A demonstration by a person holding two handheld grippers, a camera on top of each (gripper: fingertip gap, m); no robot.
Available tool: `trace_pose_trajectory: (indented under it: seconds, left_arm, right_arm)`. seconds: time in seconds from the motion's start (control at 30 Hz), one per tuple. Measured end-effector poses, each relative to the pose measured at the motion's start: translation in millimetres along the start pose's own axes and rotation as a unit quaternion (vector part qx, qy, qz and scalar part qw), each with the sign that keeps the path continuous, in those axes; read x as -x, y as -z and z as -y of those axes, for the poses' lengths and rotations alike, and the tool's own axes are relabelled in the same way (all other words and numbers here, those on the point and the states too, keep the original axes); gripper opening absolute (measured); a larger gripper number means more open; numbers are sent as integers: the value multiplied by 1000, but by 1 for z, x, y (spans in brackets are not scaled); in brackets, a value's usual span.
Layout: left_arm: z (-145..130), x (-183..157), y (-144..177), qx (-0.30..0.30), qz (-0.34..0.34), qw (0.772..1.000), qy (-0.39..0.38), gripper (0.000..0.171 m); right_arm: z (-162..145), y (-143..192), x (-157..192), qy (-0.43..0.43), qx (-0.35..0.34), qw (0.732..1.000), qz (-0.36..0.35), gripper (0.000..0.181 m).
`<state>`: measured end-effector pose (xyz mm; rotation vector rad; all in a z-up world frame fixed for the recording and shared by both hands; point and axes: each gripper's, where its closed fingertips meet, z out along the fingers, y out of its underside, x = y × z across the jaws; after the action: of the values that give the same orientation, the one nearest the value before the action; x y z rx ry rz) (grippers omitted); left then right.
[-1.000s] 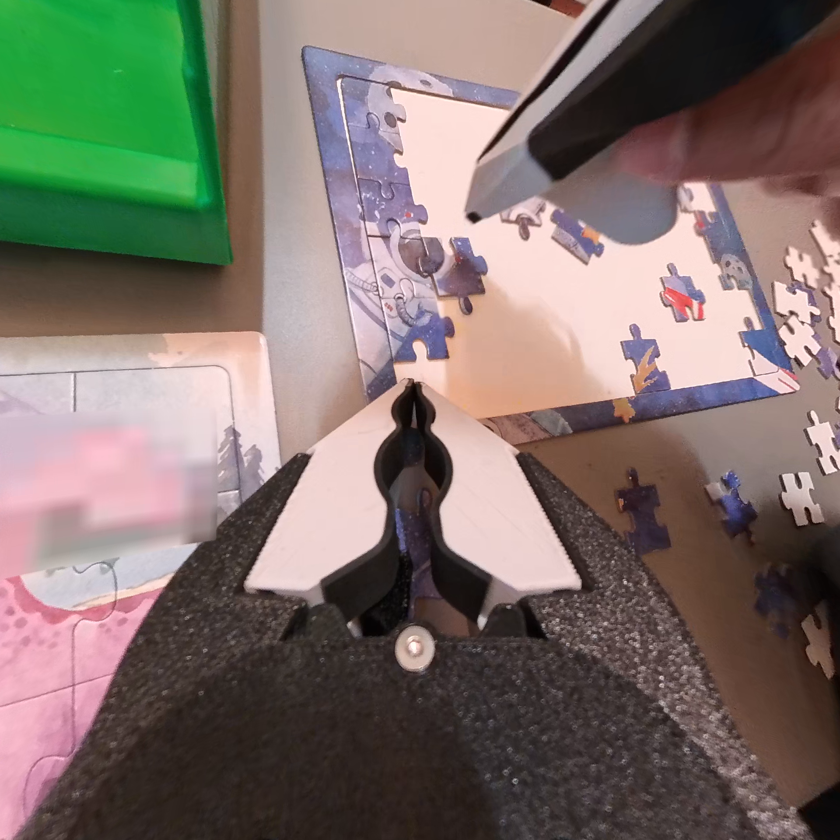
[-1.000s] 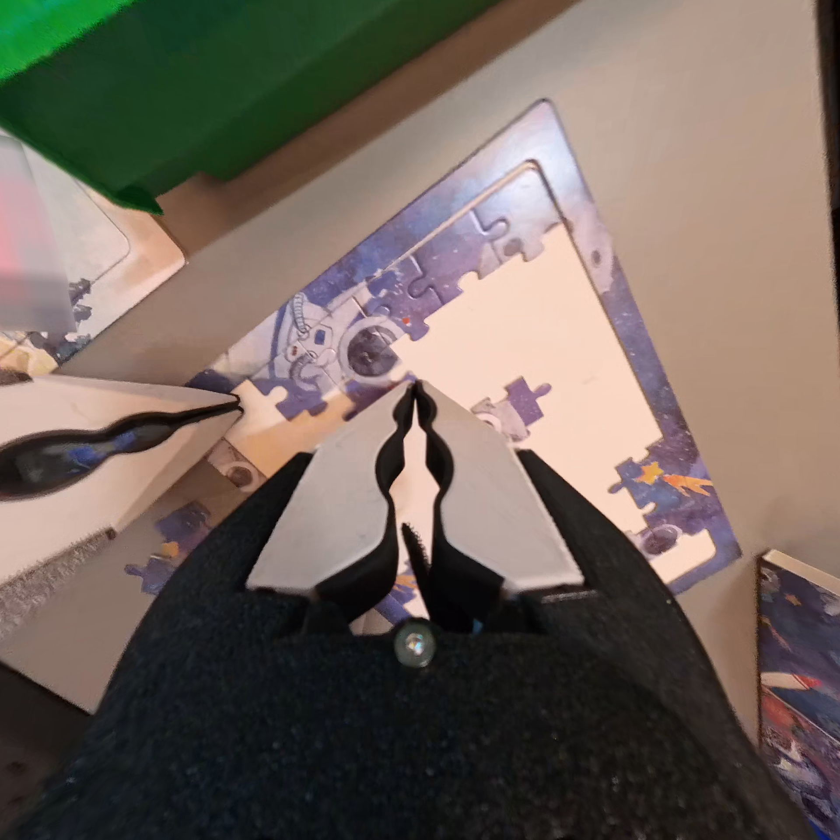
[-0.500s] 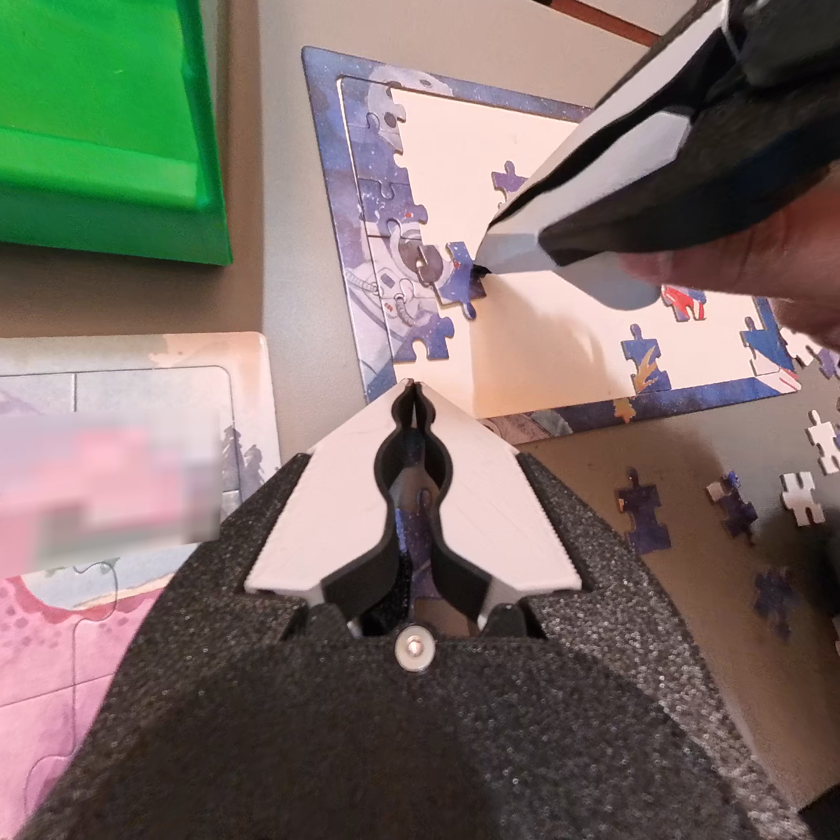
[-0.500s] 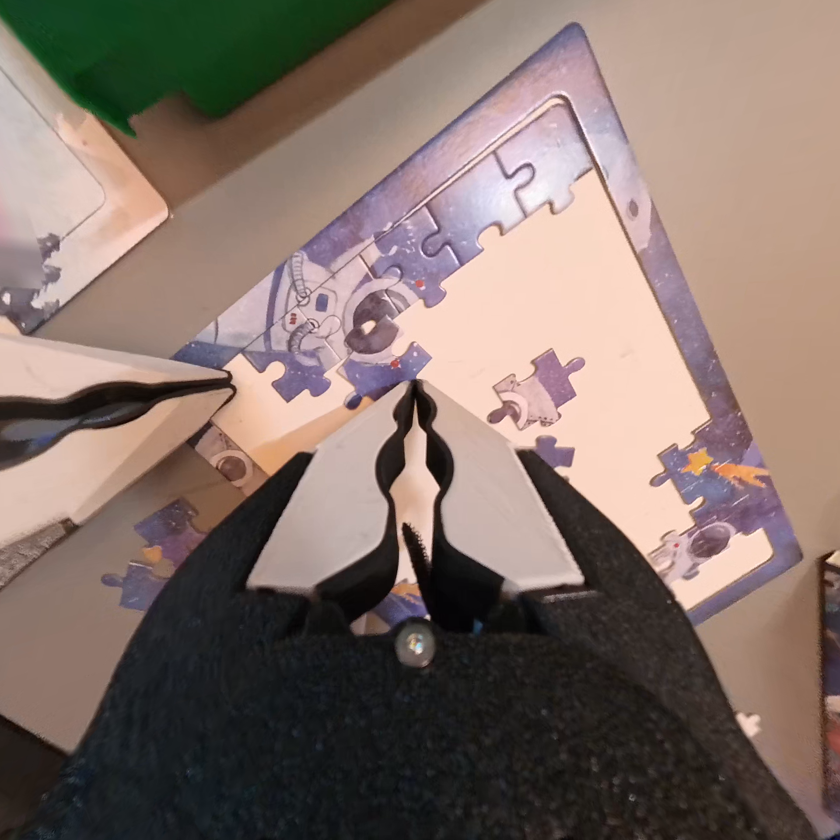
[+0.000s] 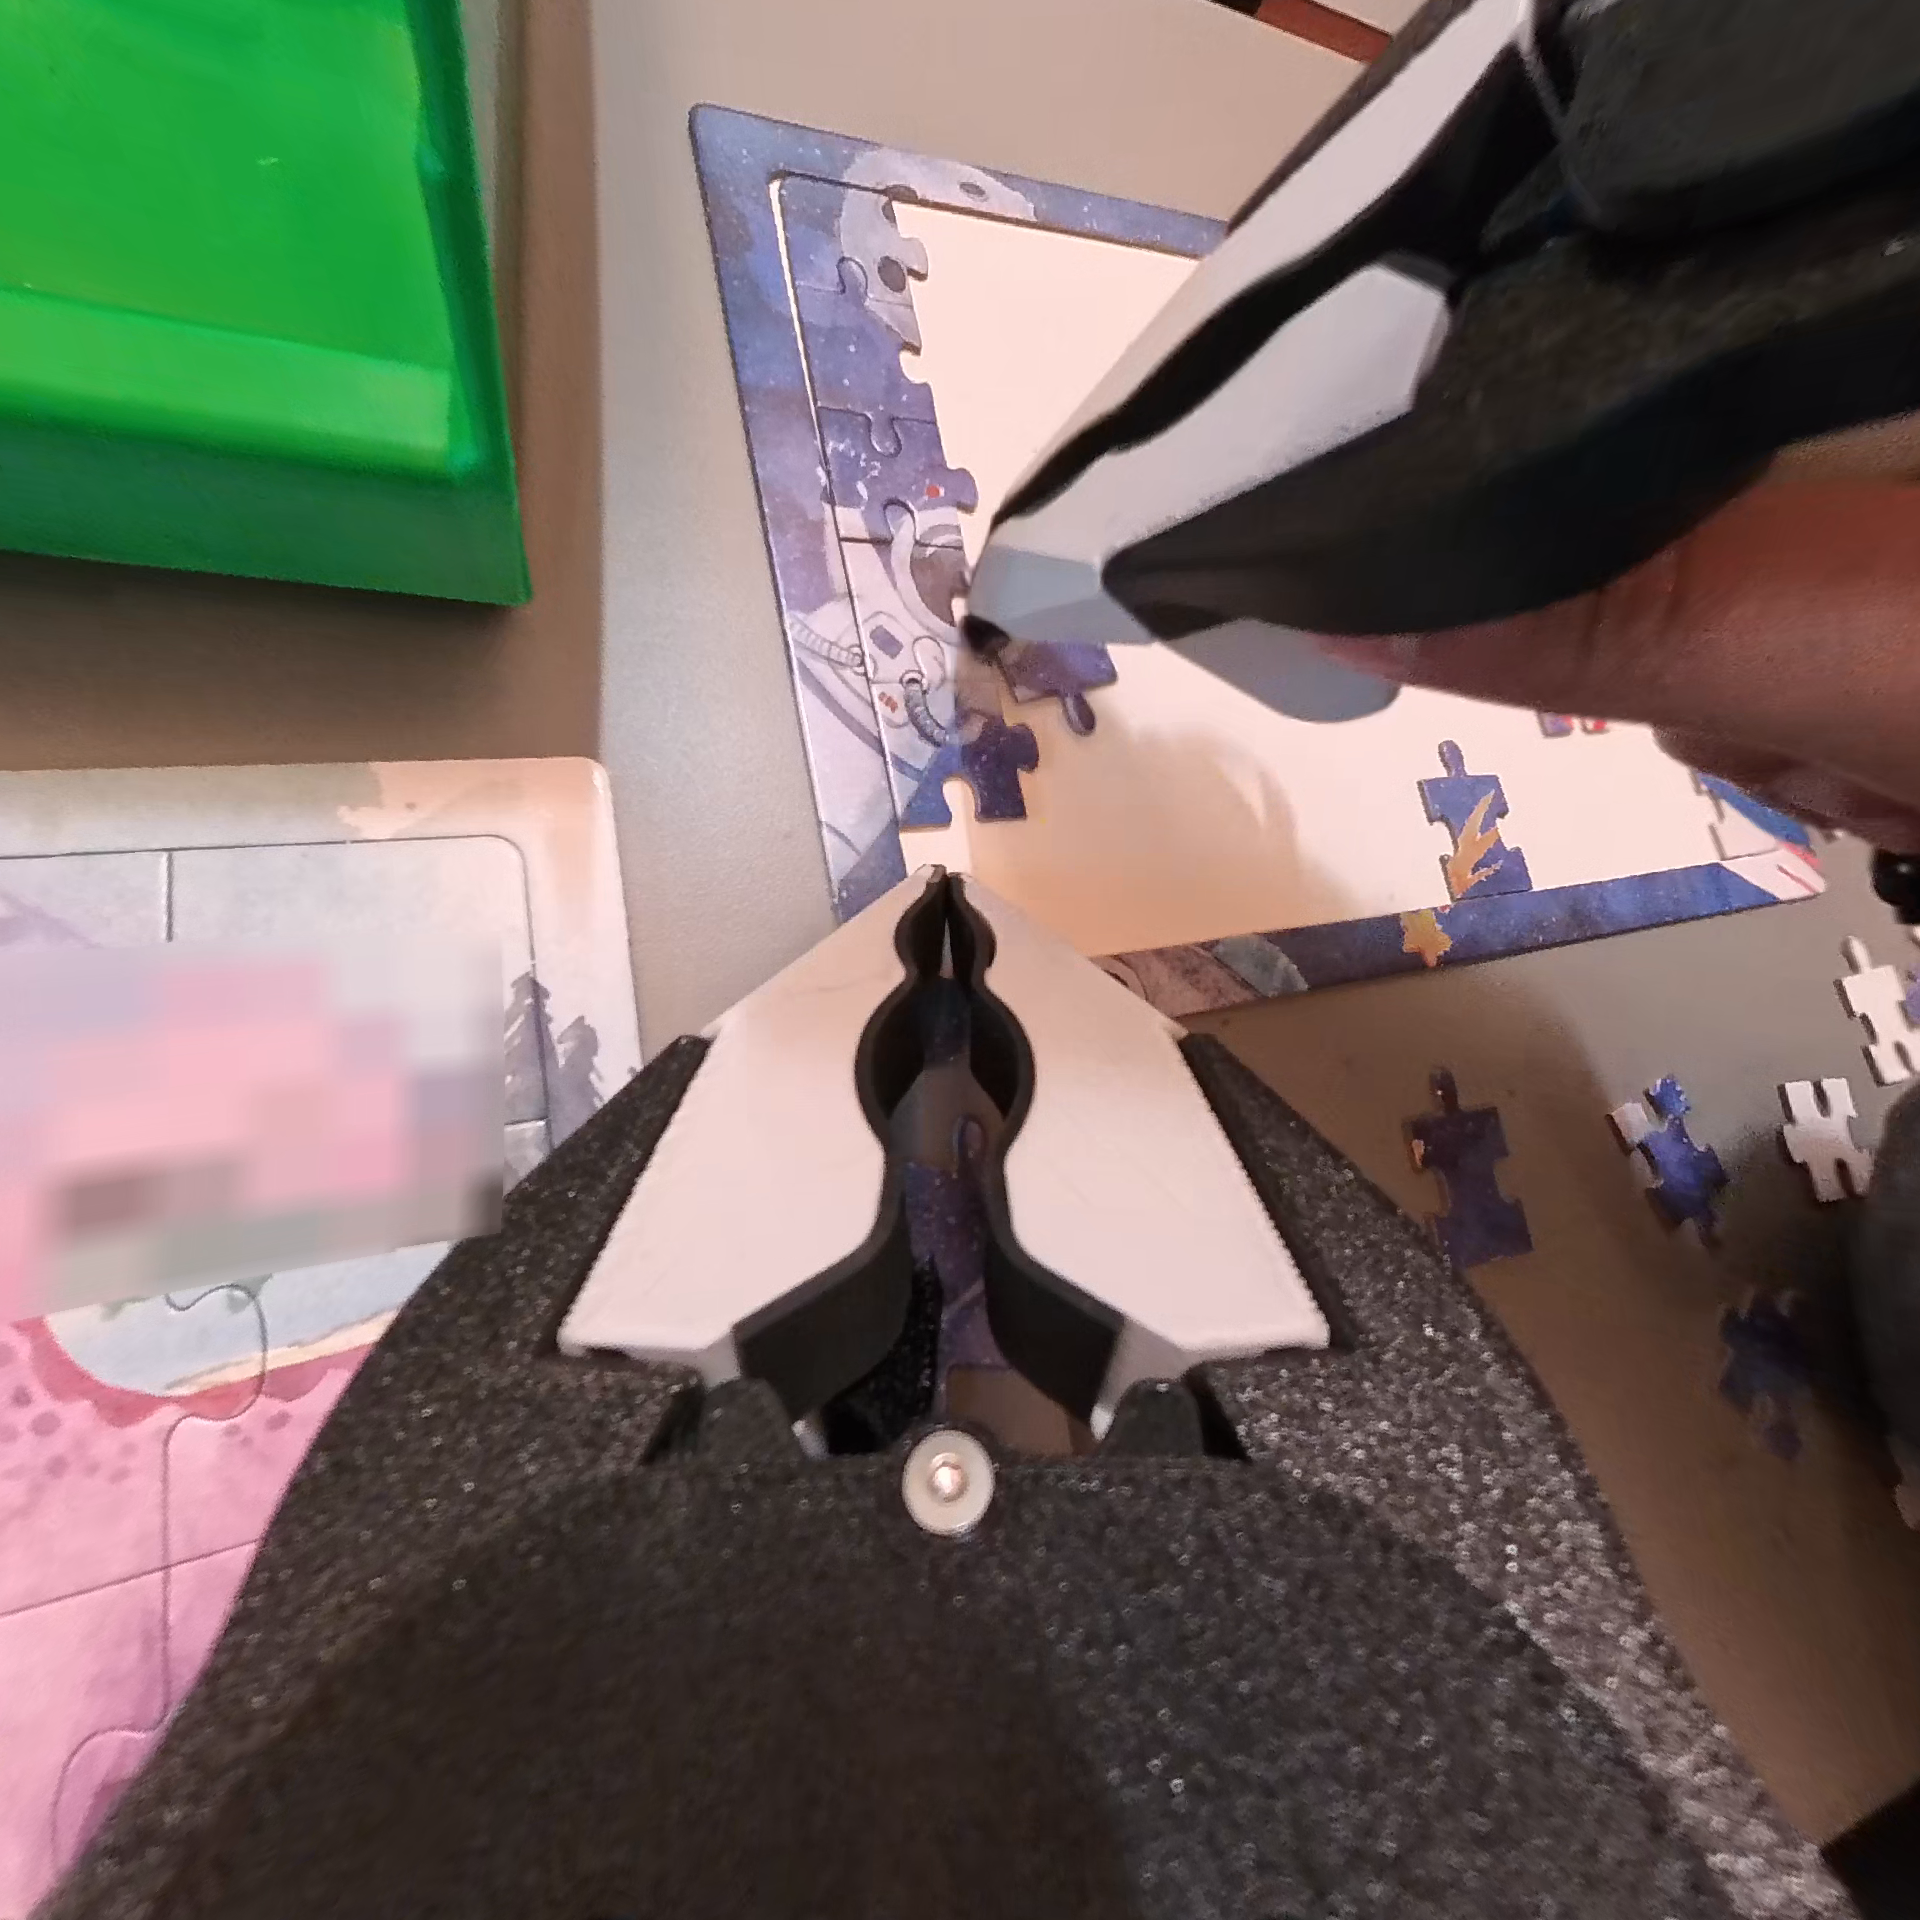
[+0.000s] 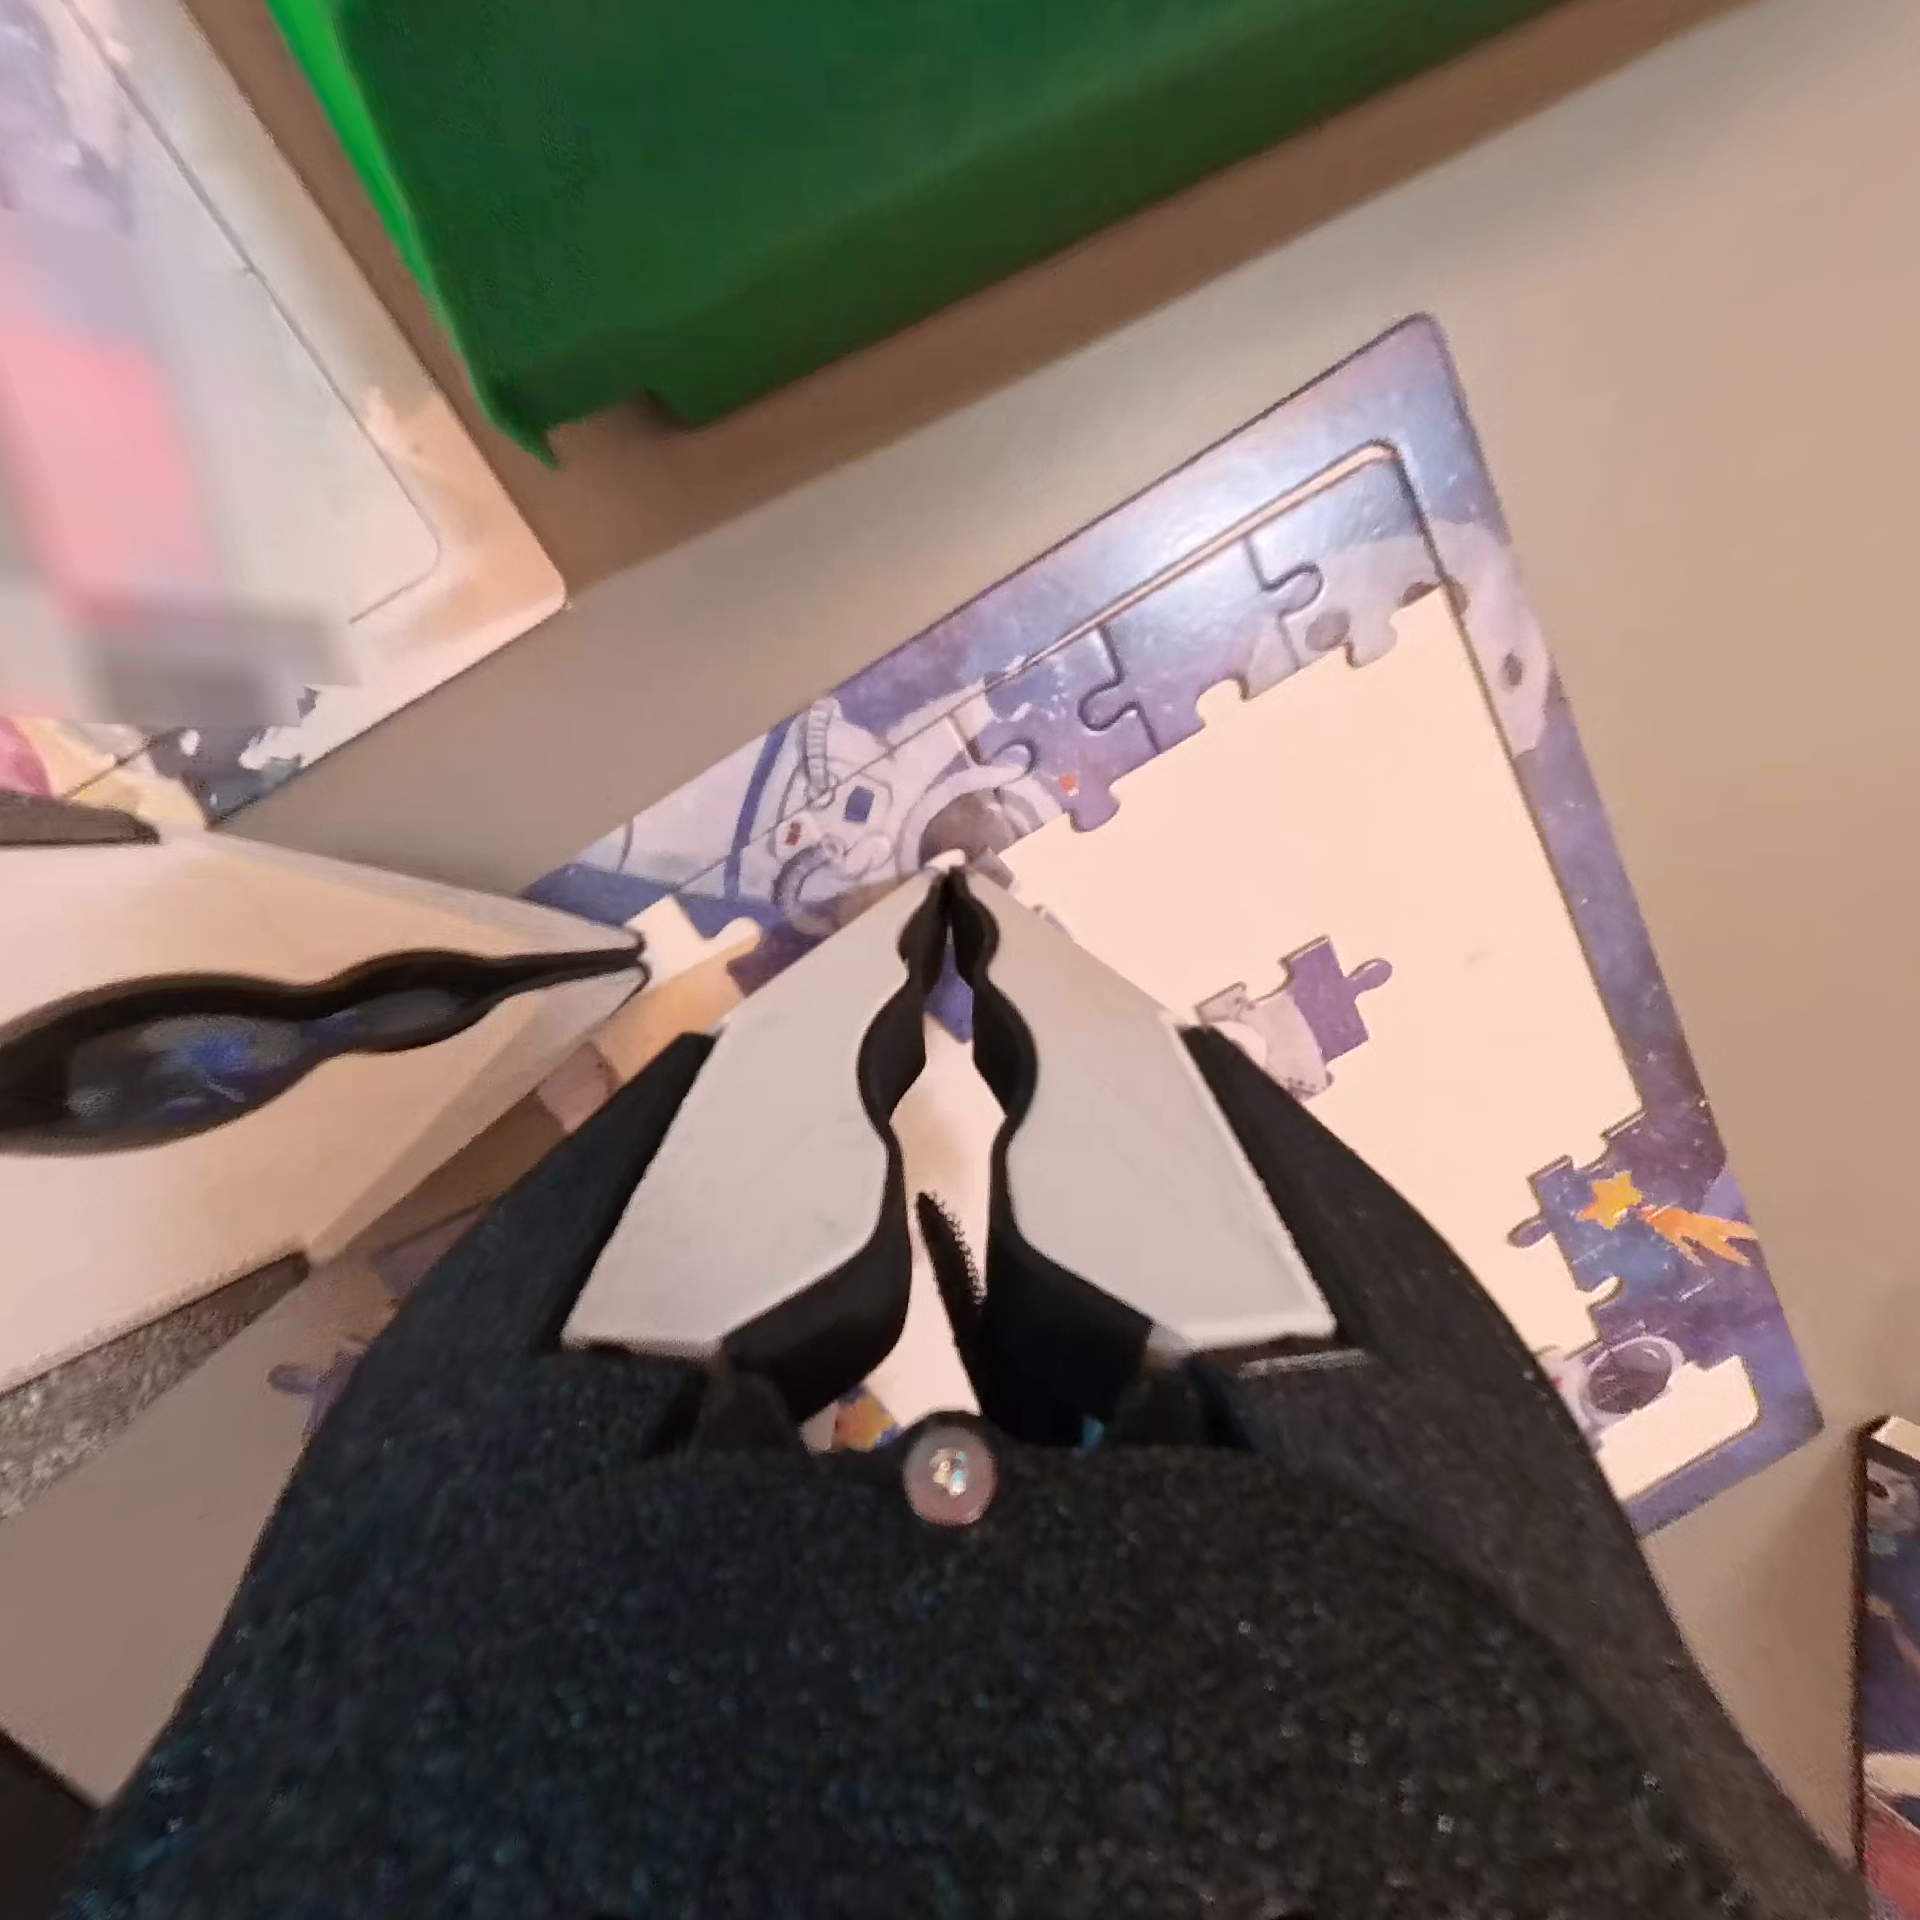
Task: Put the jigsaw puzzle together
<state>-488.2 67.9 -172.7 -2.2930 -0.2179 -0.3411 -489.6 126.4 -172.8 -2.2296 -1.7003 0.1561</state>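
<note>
The puzzle tray [image 5: 748,416] has a blue starry frame and a cream floor, with a column of joined pieces along its left side. It also shows in the right wrist view [image 6: 1600,935]. My left gripper [image 5: 948,883] is shut, and its tips rest at the tray's near edge. My right gripper [image 6: 948,878] is shut. In the left wrist view the right gripper [image 5: 977,613] touches its tips down on a loose blue piece [image 5: 1060,670] beside the astronaut picture. A comet piece [image 5: 1470,842] and an astronaut piece [image 6: 1299,1018] lie loose in the tray.
A green bin [image 5: 229,312] stands left of the tray. A pink puzzle board [image 5: 104,1455] lies at the near left. Several loose pieces, blue [image 5: 1470,1184] and white side up [image 5: 1823,1143], lie on the table at the right. A hand [image 5: 1662,644] holds the right gripper. The gap from one gripper's tips to the other's is roughly 6 cm.
The right gripper came down and left across the tray onto the blue piece beside the astronaut, which has shifted slightly towards the joined pieces. The left gripper stayed put.
</note>
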Motion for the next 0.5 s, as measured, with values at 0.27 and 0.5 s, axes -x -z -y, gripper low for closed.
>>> trace_pose_trajectory:
  seconds: [0.27,0.5]
  left_arm:
    - [0,0,0,0,-1,1000,1,0]
    - [0,0,0,0,1,1000,-1,0]
  right_arm:
    - [8,6,-9,-64,-44,997,2,0]
    - [-15,6,-12,-51,-18,999,3,0]
